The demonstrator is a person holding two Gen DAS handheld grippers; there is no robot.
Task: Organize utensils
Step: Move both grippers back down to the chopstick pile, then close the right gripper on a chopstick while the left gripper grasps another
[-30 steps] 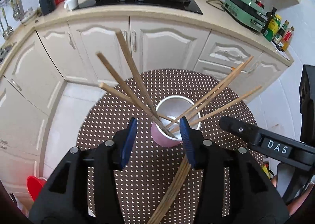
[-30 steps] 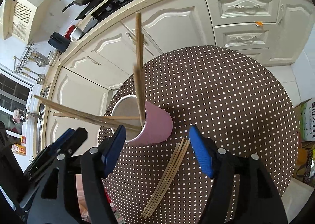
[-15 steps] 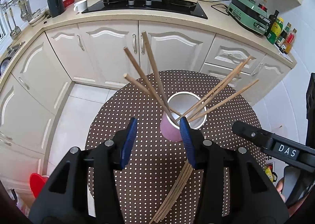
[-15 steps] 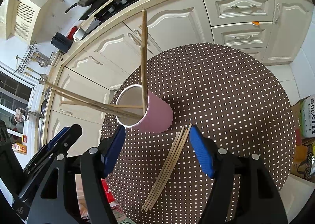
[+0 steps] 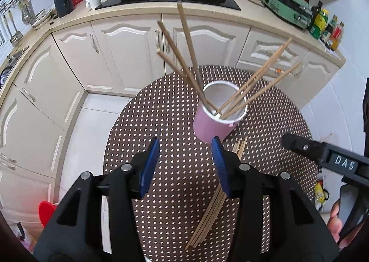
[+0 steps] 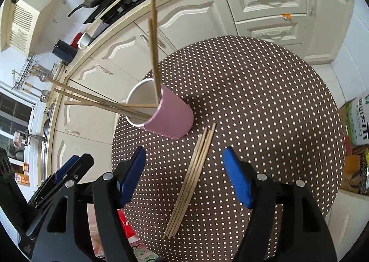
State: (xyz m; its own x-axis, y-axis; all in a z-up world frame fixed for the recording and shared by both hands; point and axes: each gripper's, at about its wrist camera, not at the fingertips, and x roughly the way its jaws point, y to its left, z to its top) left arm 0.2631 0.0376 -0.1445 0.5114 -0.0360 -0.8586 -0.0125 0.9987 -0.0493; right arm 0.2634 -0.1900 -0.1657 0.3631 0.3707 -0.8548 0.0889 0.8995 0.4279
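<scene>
Pink cup [image 5: 213, 127] stood upright on the dotted table [image 6: 265, 105], just ahead of the left gripper [image 5: 185, 165] jaws & ahead-left of the right gripper [image 6: 184, 178] jaws, w/ several chopsticks [image 5: 184, 59] splayed inside it. Loose chopstick bundle [image 6: 191, 179] lay flat between the right jaws, untouched. Both jaws stood apart, gripping nothing.

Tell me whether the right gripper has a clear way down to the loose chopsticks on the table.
Probably yes. The right gripper is open with nothing in it, the loose chopsticks lie straight ahead between its fingers, and the pink cup stands beyond them.
</scene>
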